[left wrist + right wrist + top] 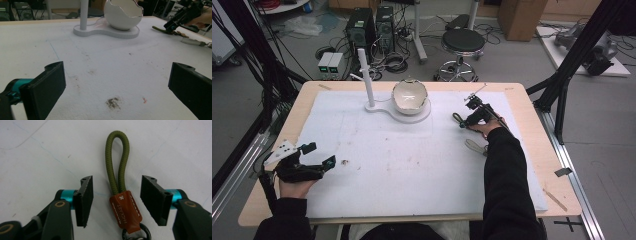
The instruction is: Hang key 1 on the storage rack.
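step: grasp pending | right gripper point(116, 200) half-open, straddling olive cord key strap with brown leather tab point(117, 170), pads clear | strap flat near tabletop's right edge | left gripper point(314, 156) wide open, empty | left: close, lift

A wooden tabletop point(532, 131) under a white mat point(412, 160) stands on grey floor point(602, 130); at 12 o'clock, a black stool point(463, 41), computer towers point(371, 27), cables point(394, 62) and, at 1 o'clock, cardboard boxes point(522, 17).

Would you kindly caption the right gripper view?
Right gripper straddles an olive cord keychain, pads not yet touching.
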`<state>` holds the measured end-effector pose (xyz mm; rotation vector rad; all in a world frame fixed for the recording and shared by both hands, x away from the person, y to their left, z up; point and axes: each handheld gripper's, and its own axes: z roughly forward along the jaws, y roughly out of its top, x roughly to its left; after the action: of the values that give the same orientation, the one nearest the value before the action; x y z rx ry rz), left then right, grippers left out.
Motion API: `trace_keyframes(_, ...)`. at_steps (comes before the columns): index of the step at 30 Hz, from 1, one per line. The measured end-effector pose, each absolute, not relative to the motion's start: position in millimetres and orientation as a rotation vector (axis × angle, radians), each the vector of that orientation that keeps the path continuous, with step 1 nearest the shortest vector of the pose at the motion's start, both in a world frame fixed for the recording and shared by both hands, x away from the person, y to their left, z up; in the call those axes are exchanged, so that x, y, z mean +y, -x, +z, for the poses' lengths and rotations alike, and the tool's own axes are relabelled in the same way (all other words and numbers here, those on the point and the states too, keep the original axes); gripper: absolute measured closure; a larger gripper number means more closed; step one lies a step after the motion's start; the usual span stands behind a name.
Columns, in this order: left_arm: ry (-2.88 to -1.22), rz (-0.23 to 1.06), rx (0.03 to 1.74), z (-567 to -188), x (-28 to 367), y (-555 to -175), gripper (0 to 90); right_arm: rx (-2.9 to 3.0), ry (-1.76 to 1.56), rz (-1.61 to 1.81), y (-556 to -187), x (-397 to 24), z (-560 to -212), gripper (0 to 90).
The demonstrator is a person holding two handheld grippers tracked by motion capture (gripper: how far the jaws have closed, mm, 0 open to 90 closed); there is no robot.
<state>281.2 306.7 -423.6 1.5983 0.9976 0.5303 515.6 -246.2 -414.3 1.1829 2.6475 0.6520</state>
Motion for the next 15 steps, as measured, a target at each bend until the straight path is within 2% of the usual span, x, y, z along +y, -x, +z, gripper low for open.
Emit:
trace_keyframes(4,-1.601,0.53,0.994,-423.9,306.0,-281.8,1.7,2.649,-1.185,0.592,-517.0,-245.3,-418.7,65.1)
trace_keyframes(7,-1.602,0.528,0.995,-423.9,305.4,-282.3,1.7,2.656,-1.17,0.589,-516.0,-243.6,-418.7,71.9)
trace_keyframes(15,-1.601,0.528,0.989,-423.8,305.0,-282.1,1.7,2.637,-1.156,0.562,-512.7,-239.7,-417.0,76.0)
